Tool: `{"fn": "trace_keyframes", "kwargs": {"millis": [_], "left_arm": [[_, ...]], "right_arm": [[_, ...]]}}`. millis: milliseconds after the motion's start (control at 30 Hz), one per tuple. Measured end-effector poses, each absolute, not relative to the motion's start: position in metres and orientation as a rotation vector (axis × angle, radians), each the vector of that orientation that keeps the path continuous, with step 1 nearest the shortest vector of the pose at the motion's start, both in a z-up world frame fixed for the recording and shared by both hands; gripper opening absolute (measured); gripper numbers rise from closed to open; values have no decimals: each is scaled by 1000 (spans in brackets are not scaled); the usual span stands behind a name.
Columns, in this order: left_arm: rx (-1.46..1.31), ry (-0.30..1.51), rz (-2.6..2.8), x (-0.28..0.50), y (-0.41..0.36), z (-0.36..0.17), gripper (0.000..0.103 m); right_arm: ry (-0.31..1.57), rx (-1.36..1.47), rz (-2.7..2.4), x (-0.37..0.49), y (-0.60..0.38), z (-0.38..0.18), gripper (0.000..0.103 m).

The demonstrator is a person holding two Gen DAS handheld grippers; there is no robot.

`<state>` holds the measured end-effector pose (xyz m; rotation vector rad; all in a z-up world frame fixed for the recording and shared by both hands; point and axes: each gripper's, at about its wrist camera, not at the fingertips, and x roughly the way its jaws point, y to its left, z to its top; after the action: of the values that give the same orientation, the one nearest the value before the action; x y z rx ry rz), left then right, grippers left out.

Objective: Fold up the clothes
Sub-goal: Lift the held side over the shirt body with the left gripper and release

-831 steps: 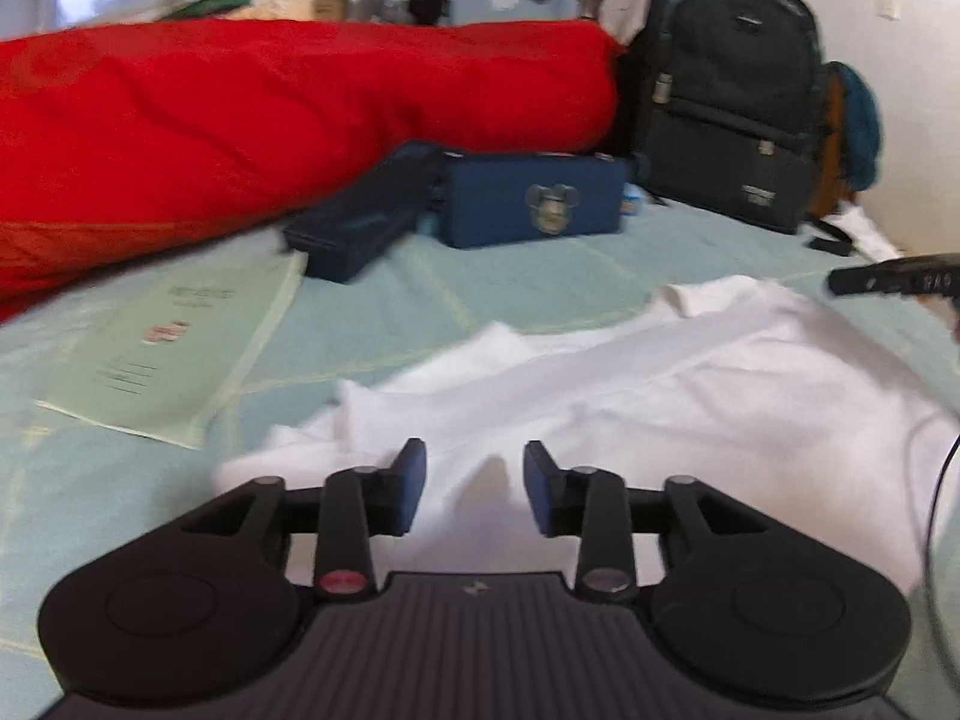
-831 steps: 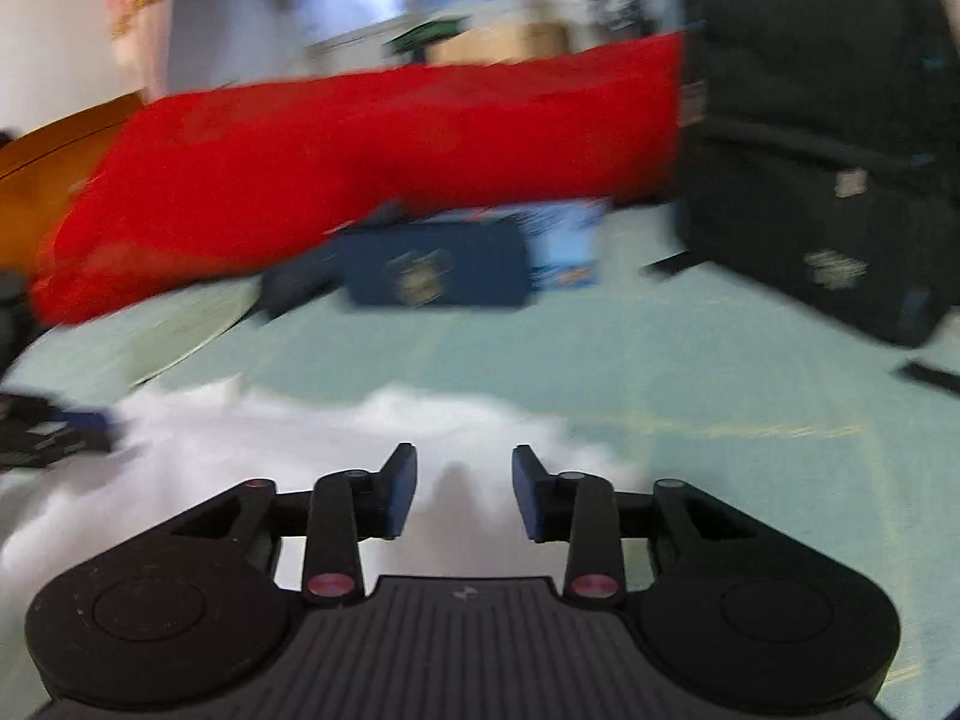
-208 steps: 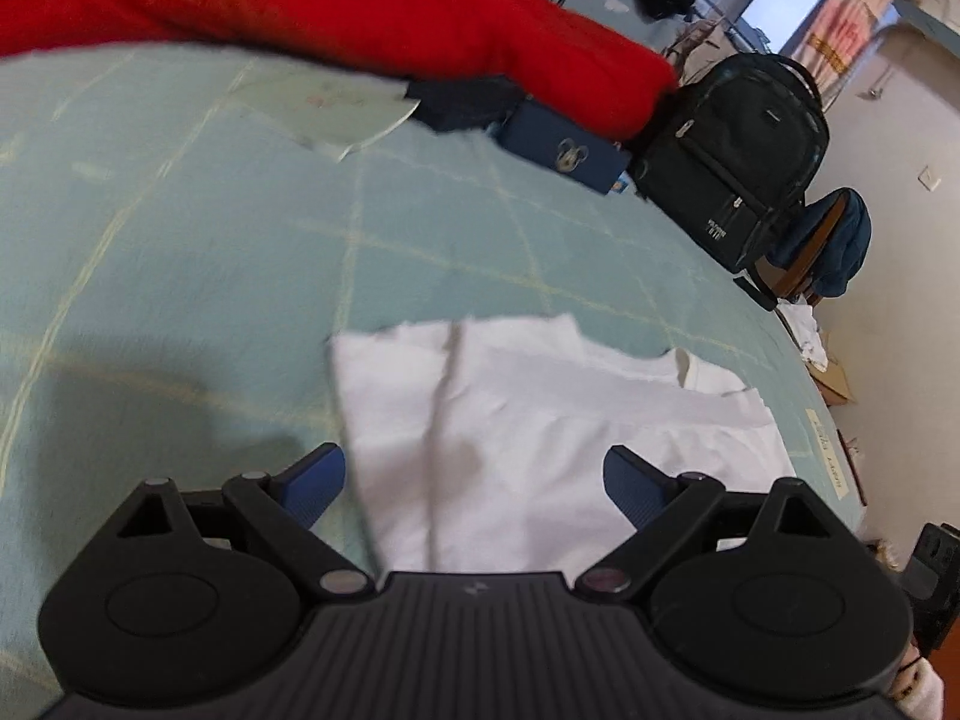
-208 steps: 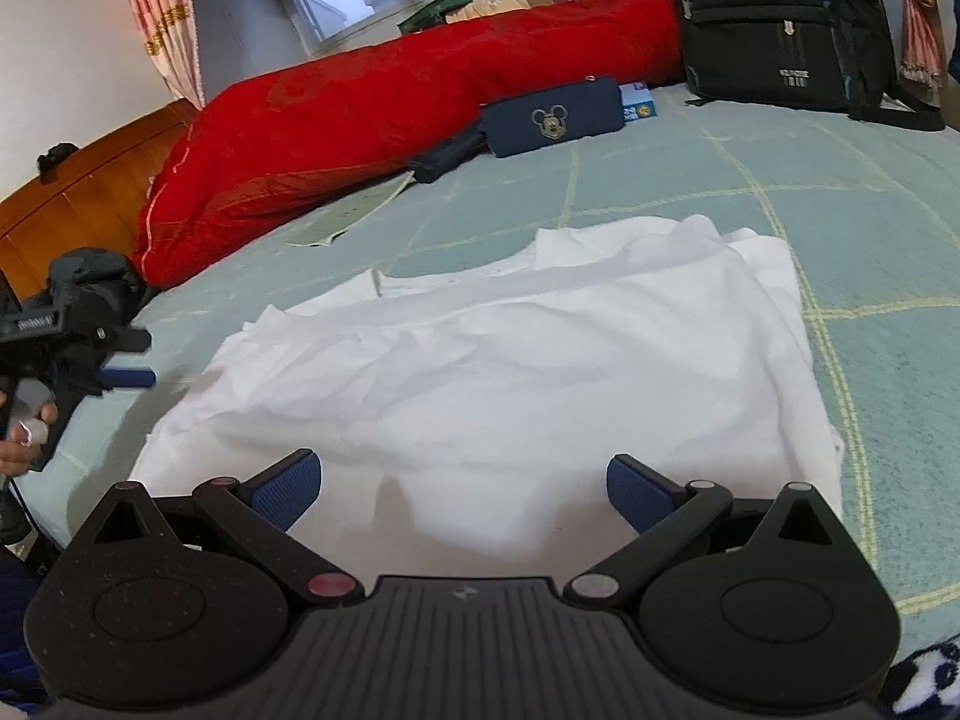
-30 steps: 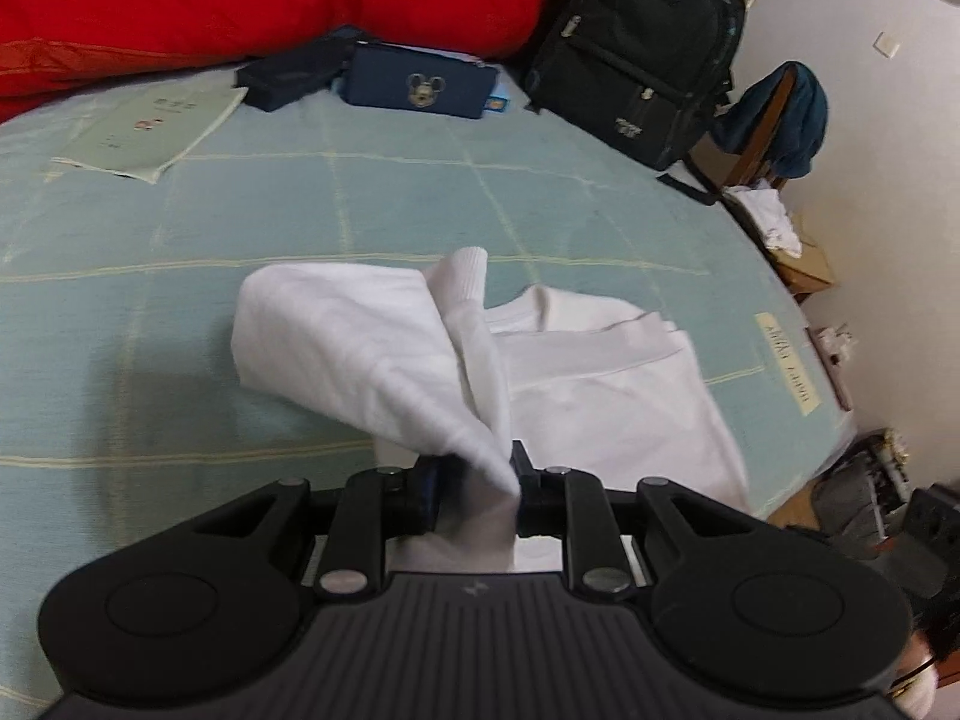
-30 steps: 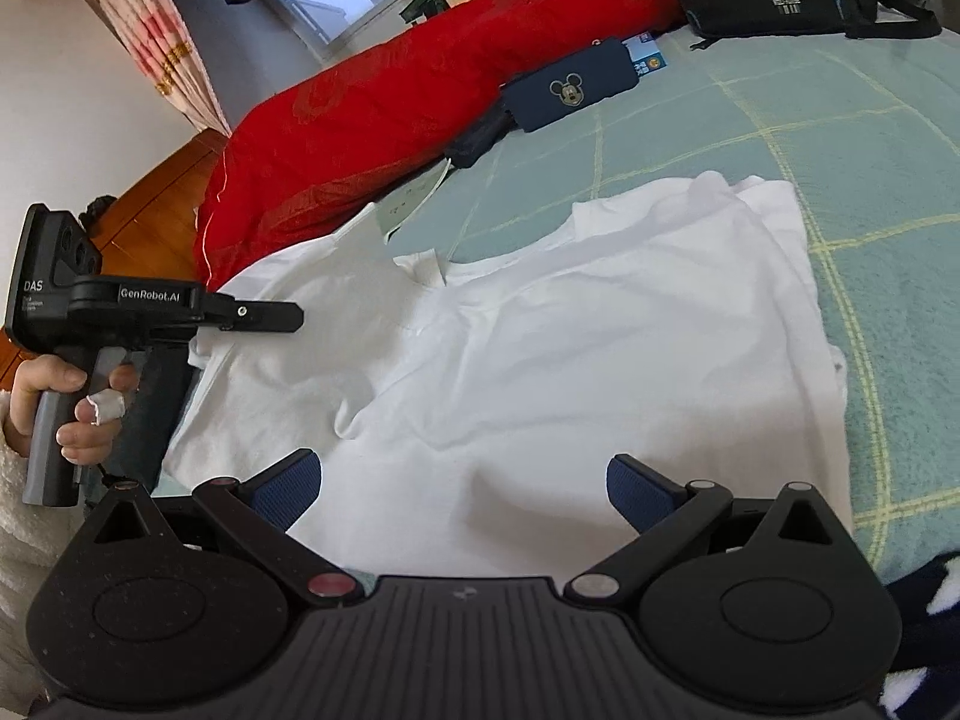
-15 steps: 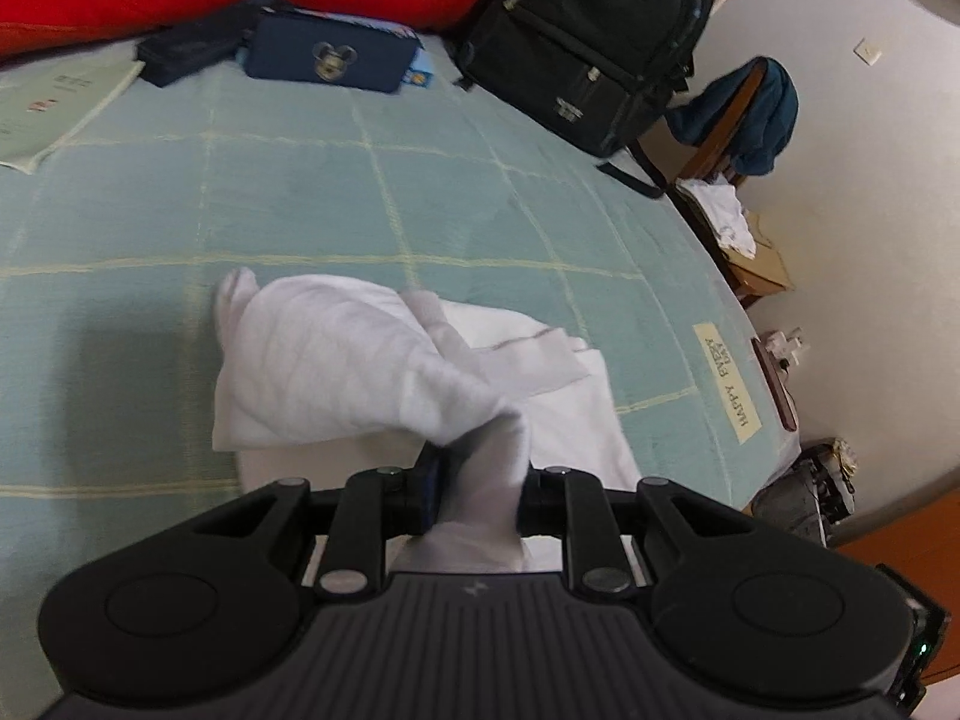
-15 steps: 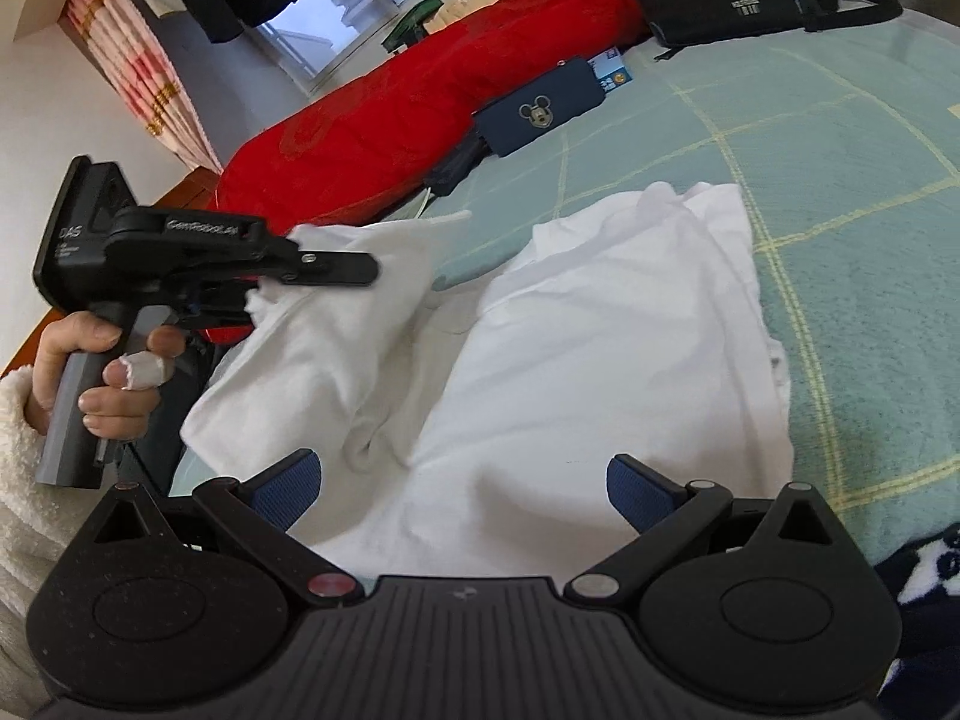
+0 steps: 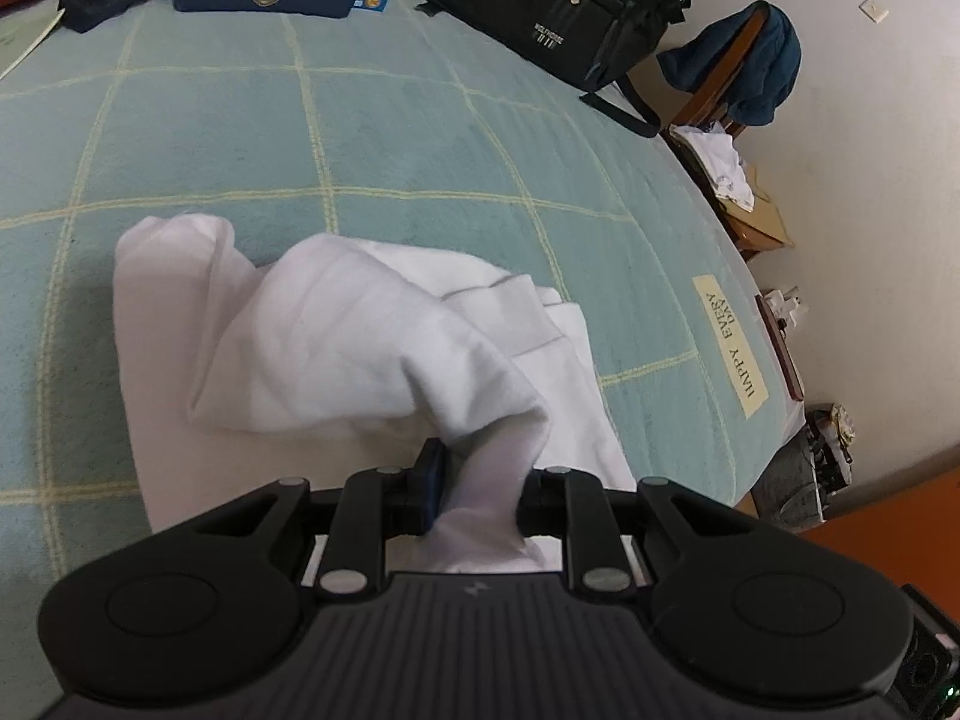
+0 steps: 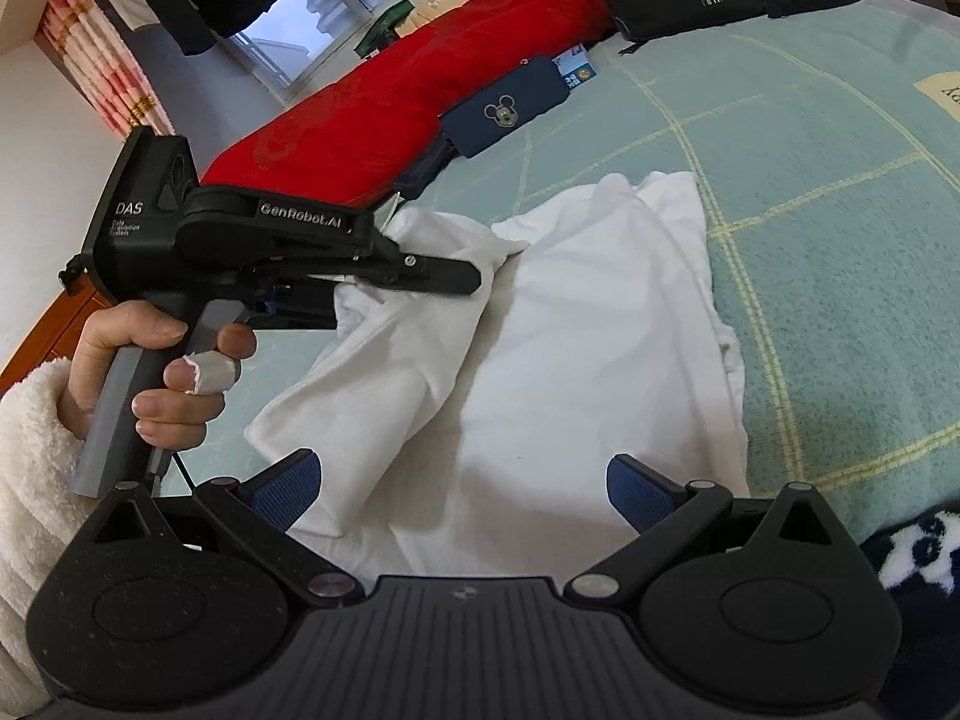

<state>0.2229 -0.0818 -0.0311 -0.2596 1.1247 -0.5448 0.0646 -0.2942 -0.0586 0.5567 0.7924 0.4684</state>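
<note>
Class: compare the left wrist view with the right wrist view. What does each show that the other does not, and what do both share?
Left wrist only: the chair draped with blue cloth. Right wrist only: the hand holding the left gripper, the window, and the open right gripper. Both: the white shirt, clamped by the left gripper, and the black backpack.

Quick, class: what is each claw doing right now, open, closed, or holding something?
Left claw: closed on a bunched fold of the white shirt, lifted over the rest.
Right claw: open wide, holding nothing, above the shirt.
</note>
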Motion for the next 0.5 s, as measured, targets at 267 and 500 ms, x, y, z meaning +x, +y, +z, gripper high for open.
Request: {"fn": "trace_keyframes", "kwargs": {"millis": [267,500], "left_arm": [[-267,1141,-598,225,-93,-44,42],[-293,1040,-718,204,-84,-14,60]], "right_arm": [[815,544,464,63,-290,-62,103],[845,565,466,62,-294,-71,103]]}}
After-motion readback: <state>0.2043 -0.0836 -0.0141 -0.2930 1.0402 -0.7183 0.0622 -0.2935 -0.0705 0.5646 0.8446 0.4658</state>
